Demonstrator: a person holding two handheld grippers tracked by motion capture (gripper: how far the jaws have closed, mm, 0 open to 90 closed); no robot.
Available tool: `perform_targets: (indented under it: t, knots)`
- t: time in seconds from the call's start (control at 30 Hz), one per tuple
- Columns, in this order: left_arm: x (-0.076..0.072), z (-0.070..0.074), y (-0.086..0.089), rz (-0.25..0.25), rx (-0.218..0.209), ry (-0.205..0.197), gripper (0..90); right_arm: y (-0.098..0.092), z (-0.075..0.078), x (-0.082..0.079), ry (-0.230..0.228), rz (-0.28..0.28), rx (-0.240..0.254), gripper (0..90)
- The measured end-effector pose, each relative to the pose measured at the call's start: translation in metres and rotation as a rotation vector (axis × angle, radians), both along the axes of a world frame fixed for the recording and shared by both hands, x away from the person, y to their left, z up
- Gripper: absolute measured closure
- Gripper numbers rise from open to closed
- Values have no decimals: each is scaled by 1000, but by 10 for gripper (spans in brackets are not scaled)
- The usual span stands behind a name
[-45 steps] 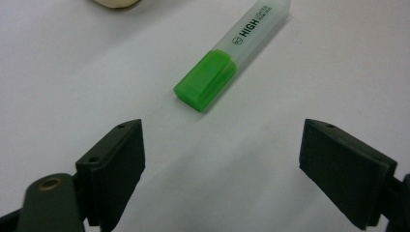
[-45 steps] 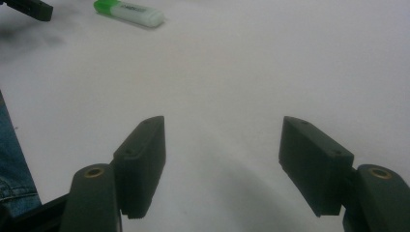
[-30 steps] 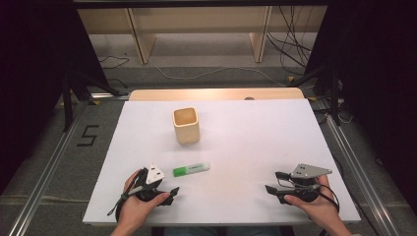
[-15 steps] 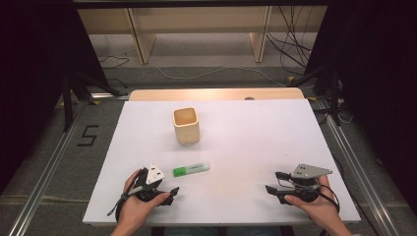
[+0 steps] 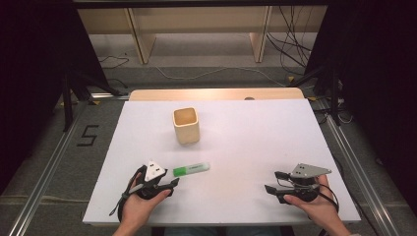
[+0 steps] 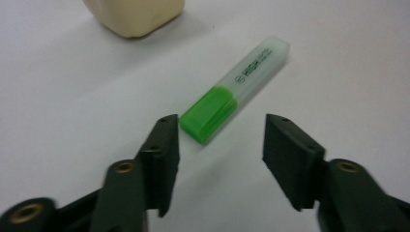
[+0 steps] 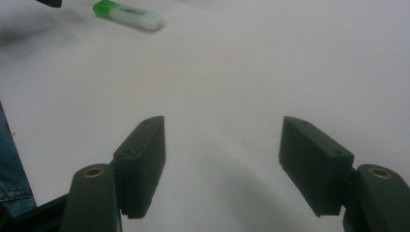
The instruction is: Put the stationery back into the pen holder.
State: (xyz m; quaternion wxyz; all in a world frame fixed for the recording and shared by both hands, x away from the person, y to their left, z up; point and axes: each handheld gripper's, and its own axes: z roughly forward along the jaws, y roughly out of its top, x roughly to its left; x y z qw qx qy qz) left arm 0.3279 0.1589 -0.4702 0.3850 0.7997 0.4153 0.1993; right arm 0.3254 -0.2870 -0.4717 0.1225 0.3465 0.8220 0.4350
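So there's a white bench (image 5: 246, 147) with two things on it. A green highlighter (image 5: 191, 170) with a clear cap lies flat toward the near edge, left of the middle, its long axis roughly parallel to that edge. A cream square-sided cup (image 5: 186, 125) stands upright further back, nearer the far edge and a bit left of center, well apart from the highlighter.

The left claw (image 5: 169, 185) sits at the near left corner area, held in the person's left hand (image 5: 137, 206), and it's just beside the green end of the highlighter. In the left gripper view the left claw (image 6: 220, 140) has its jaws spread wide apart with nothing between them, and the highlighter (image 6: 237, 89) lies just past the tips, green end closest, clear cap pointing away. The green end is near the left jaw but I can't tell if it's actually touching. The bottom of the cup (image 6: 135, 17) pokes in at the top of that view.

The right claw (image 5: 275, 182) is over by the near right corner in the right hand (image 5: 317, 206), well apart from both things. In the right gripper view the right claw (image 7: 222, 145) also has its jaws wide apart over bare bench, with the highlighter (image 7: 128, 15) far off at the top left.
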Motion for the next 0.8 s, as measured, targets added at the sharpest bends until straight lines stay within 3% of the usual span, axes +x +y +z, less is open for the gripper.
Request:
perform_targets:
  t: [0.13, 0.23, 0.37, 0.43, 0.5, 0.7, 0.8]
  knots:
    - [5, 4, -9, -1, -7, 36, 777, 0, 0, 1, -1, 2, -1, 341]
    - [16, 6, -22, 21, -20, 70, 896, 1, -1, 1, 1, 6, -3, 342]
    - [32, 7, -35, 40, -11, 80, 899, 1, 0, -1, 6, 7, -5, 342]
    - [47, 7, -49, 52, 17, 84, 899, 1, -1, -1, 1, 4, 2, 341]
    - [52, 6, -54, 57, 26, 84, 899, 1, -1, -1, 3, 4, 3, 341]
    - [83, -1, -87, 63, 44, 125, 899, 1, -1, -1, 2, 14, -2, 341]
    - [88, -4, -95, 61, 56, 131, 899, 0, -1, -1, -1, 12, 2, 341]
